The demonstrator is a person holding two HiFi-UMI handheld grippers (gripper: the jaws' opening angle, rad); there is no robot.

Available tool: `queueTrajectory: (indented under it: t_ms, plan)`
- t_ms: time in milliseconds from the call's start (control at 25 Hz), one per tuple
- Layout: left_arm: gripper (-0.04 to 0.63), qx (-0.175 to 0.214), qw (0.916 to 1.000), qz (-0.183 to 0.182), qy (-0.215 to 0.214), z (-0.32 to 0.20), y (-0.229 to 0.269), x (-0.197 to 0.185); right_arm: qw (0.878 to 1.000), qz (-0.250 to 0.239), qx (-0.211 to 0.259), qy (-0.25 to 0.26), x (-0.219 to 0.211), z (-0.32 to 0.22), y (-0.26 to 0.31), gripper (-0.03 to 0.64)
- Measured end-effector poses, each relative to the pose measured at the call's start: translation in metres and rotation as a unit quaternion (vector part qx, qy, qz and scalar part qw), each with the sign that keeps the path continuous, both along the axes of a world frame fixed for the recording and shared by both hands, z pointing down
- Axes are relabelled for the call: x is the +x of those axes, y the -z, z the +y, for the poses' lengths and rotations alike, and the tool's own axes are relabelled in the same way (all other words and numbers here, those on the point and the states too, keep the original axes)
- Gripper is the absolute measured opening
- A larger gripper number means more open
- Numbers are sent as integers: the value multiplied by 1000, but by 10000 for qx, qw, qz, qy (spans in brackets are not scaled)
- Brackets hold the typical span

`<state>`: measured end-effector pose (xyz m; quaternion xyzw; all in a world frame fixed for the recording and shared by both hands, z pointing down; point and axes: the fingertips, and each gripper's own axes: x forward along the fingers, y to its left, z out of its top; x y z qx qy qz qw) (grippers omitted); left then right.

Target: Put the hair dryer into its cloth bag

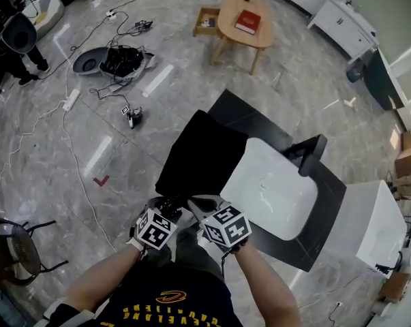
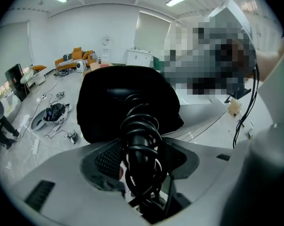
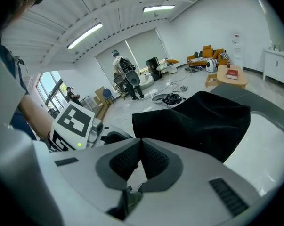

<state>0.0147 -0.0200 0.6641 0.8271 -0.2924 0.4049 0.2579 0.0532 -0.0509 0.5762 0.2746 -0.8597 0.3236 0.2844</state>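
The black cloth bag [image 1: 200, 157] lies draped over the near corner of the white basin [image 1: 277, 193], and it fills the middle of the left gripper view [image 2: 125, 102]. My left gripper [image 1: 170, 208] is shut on the hair dryer's black handle [image 2: 141, 157], which has its cord coiled round it. The dryer's head is hidden. The dryer sits just short of the bag's near edge. My right gripper [image 1: 195, 207] is beside the left one. Its tips [image 3: 141, 144] are pinched together on the bag's near edge [image 3: 189, 121].
A black faucet [image 1: 311, 152] stands at the basin's far side on a dark counter [image 1: 331, 182]. A white cabinet [image 1: 372, 227] is to the right. Cables and gear [image 1: 123, 61] litter the floor beyond, with a wooden table [image 1: 245, 20] farther off.
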Motion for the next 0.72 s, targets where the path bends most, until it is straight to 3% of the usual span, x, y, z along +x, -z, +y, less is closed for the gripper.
queueTrajectory:
  t_ms: [480, 720]
  plan:
    - [238, -23, 9992, -35, 405, -37, -4, 37, 9994, -325, -124, -59, 2, 0, 3, 12]
    - [246, 69, 9998, -70, 156, -36, -2, 42, 9978, -473, -174, -420, 13, -11, 6, 12]
